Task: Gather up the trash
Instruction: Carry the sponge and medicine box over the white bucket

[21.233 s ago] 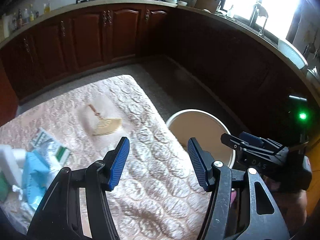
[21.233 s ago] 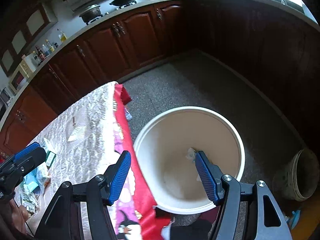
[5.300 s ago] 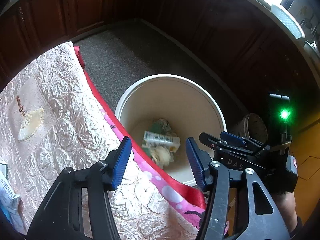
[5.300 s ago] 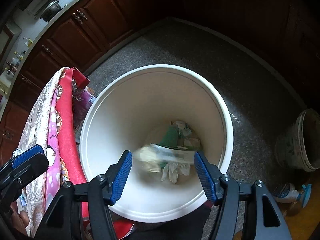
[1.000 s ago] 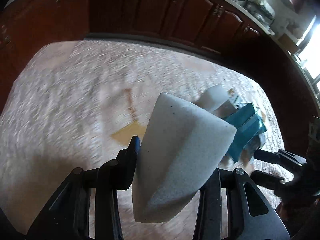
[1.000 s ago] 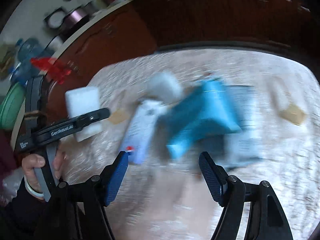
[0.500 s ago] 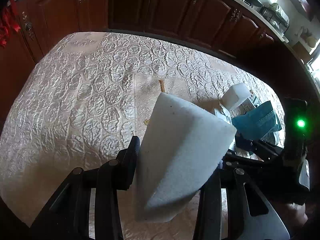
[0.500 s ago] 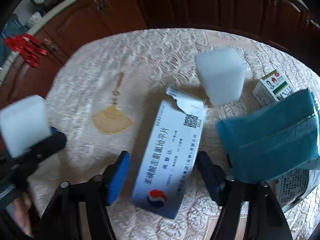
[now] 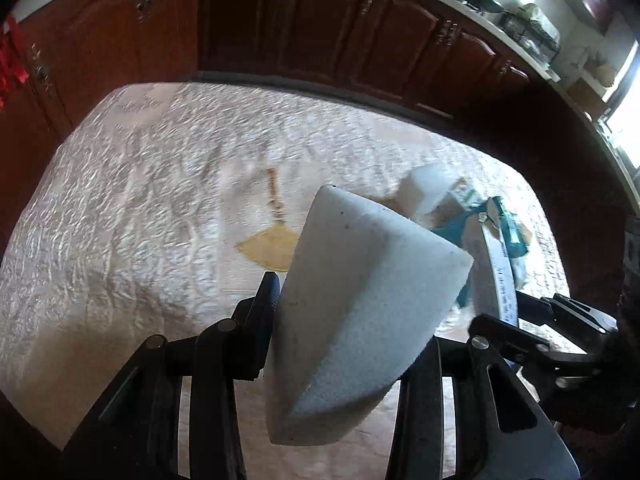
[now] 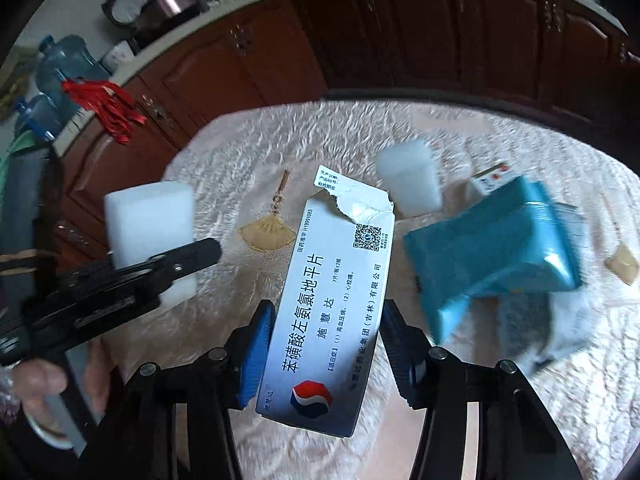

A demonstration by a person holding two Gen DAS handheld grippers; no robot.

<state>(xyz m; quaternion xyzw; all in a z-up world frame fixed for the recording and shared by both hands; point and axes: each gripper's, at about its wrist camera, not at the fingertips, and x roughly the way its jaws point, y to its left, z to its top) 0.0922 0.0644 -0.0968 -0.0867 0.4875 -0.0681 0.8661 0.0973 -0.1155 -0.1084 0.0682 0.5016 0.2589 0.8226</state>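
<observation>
My left gripper (image 9: 348, 312) is shut on a white foam block (image 9: 360, 300), held above the quilted table; it also shows in the right wrist view (image 10: 148, 236). My right gripper (image 10: 330, 340) is shut on a white medicine box (image 10: 332, 304) with a torn top, lifted off the table. The box shows edge-on in the left wrist view (image 9: 496, 272). A second white foam block (image 10: 410, 182), a teal packet (image 10: 496, 236) and a small white carton (image 10: 490, 178) lie on the table beyond.
The table wears a pale quilted cloth (image 9: 120, 208) with an embroidered yellow fan (image 9: 268, 246). Dark wooden cabinets (image 9: 320, 28) curve around behind. A red tassel (image 10: 108, 110) hangs on a cabinet at left. A small tan scrap (image 10: 622, 266) lies at the far right.
My right gripper has closed on the medicine box and lifted it off the cloth. My left gripper still holds the foam block, shifted slightly.
</observation>
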